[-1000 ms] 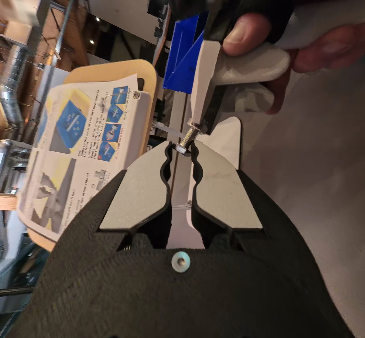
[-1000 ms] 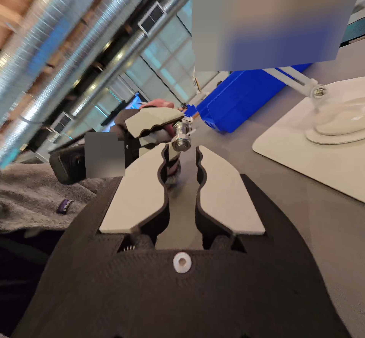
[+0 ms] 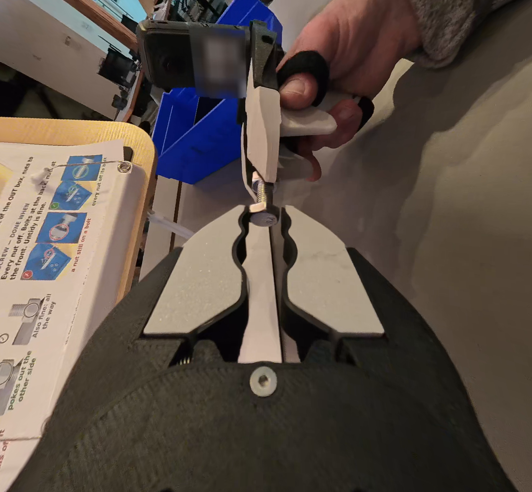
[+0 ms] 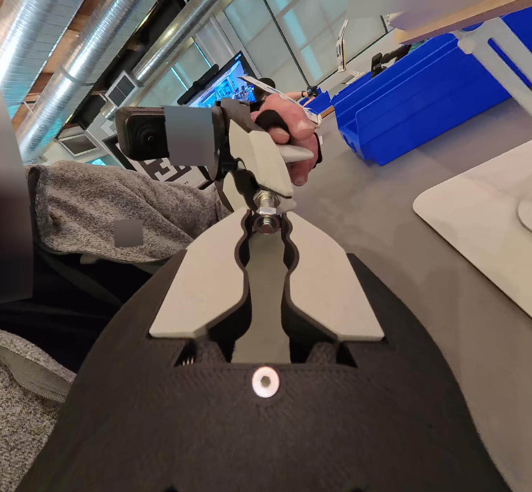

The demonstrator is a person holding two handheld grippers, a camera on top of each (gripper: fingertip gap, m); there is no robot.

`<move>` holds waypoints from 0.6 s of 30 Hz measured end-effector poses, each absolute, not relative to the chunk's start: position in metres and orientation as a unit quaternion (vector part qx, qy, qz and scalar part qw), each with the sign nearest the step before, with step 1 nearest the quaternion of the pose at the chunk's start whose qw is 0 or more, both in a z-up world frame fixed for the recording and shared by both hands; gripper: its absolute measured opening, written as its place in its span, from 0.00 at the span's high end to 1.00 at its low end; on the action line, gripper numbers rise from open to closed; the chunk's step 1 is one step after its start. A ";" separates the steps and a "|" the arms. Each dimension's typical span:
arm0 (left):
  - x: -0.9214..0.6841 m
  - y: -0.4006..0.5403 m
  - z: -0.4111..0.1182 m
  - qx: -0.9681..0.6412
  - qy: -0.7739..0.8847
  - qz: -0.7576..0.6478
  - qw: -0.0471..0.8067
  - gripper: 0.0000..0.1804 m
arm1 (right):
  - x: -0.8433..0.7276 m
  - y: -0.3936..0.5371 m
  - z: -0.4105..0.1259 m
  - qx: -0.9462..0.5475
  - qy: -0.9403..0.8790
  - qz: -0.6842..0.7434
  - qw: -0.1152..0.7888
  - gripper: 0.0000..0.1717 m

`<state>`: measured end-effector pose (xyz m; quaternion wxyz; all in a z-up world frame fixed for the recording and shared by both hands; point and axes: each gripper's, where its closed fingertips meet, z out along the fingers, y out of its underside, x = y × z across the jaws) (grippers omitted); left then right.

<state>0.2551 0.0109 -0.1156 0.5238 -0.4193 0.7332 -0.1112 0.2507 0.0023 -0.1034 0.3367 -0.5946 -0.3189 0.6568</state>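
Bolt (image 3: 264, 216) head clamped in left tool (image 3: 263, 215); right tool (image 4: 266, 223) grips nut (image 4: 266, 220) (only right view shows it)

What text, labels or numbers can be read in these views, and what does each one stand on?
I don't quote writing from the pictures; these things bear it:
Printed instruction sheet on a wooden clipboard: clearly legible.
Bolt head: a small stamped mark.
Black-and-white marker card: a pattern, with tiny print below.
Wall screen: too small to read.
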 end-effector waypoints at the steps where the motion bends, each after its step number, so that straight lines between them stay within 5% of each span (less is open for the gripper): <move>1: 0.255 0.010 -0.116 -0.419 0.734 -0.116 0.522 0.87 | 0.250 0.002 -0.104 -0.596 -0.321 0.657 0.333 0.89; 15: 0.253 0.009 -0.113 -0.427 0.721 -0.151 0.525 0.90 | 0.249 0.002 -0.100 -0.591 -0.332 0.641 0.361 0.88; 18: 0.251 0.013 -0.112 -0.430 0.715 -0.148 0.530 0.90 | 0.255 0.007 -0.095 -0.593 -0.327 0.628 0.385 0.80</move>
